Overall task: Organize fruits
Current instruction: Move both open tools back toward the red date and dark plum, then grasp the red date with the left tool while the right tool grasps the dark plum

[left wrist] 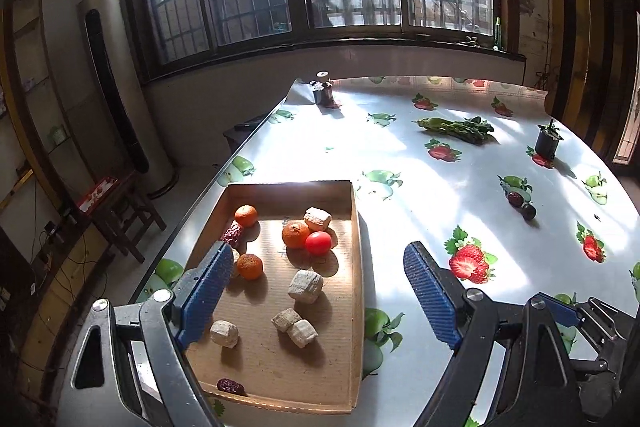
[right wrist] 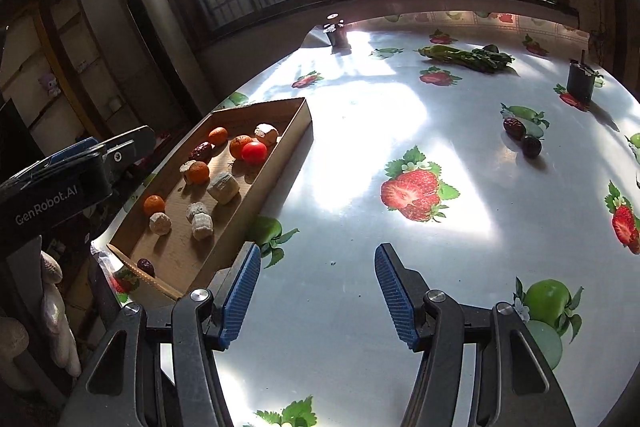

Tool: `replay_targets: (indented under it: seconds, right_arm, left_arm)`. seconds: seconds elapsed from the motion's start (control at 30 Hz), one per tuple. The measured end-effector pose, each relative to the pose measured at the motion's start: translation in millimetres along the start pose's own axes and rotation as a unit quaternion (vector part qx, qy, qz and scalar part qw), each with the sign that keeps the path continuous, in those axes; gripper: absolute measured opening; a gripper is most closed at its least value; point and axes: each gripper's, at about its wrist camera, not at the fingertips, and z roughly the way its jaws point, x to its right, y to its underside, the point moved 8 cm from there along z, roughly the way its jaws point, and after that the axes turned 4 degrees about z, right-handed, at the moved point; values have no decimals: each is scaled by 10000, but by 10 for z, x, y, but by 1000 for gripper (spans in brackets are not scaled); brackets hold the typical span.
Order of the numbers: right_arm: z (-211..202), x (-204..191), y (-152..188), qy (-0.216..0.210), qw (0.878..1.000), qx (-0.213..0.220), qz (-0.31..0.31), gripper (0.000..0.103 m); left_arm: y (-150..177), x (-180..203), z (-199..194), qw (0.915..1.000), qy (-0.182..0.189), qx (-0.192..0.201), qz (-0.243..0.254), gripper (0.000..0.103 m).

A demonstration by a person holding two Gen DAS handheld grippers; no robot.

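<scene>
A shallow cardboard tray (left wrist: 357,267) (right wrist: 280,163) lies at the table's left edge. It holds several small oranges (left wrist: 250,266) (right wrist: 199,172), a red tomato (left wrist: 318,242) (right wrist: 254,152), red dates (left wrist: 232,233) (right wrist: 202,151) and several pale blocks (left wrist: 306,285) (right wrist: 223,188). A red date (left wrist: 515,198) (right wrist: 514,128) and a dark round fruit (left wrist: 529,211) (right wrist: 531,146) lie loose on the table at the right. My left gripper (left wrist: 320,267) is open and empty over the tray. My right gripper (right wrist: 318,273) is open and empty over bare tablecloth, right of the tray.
The table has a glossy fruit-print cloth (right wrist: 360,155). Green vegetables (left wrist: 460,129) (right wrist: 468,57) lie at the back. A dark pot (left wrist: 547,143) (right wrist: 581,81) stands back right and a small dark jar (left wrist: 324,93) (right wrist: 338,35) back left. The table's left edge drops to the floor.
</scene>
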Motion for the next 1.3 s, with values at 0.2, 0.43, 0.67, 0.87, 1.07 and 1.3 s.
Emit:
replay_targets:
  seconds: [0.2,0.43,0.67,0.87,1.07,1.3]
  right_arm:
    - [-349,1032,-310,968,9945,130,367,64]
    - [-182,1897,-696,1311,9862,-22,1014,64]
    - [652,1941,-893,1108,9900,-257,838,62]
    - [977,1906,-895,1349,9886,-387,545,36]
    - [769,2128,-821,1600,9832,-265,843,26]
    - [328,2515,-614,1923,9726,-63,1307,26]
  left_arm:
    - [-367,628,145,9948,984,-14,255,87]
    - [-316,1168,718,9865,1533,-546,200,87]
    - [-210,1169,1134,9793,1739,-1008,-222,86]
    - [-258,1360,1474,9694,2083,-1207,-480,86]
    - [-303,1875,1821,9617,2308,-1446,-318,86]
    - [-303,2543,2110,9554,2522,-1538,65,85]
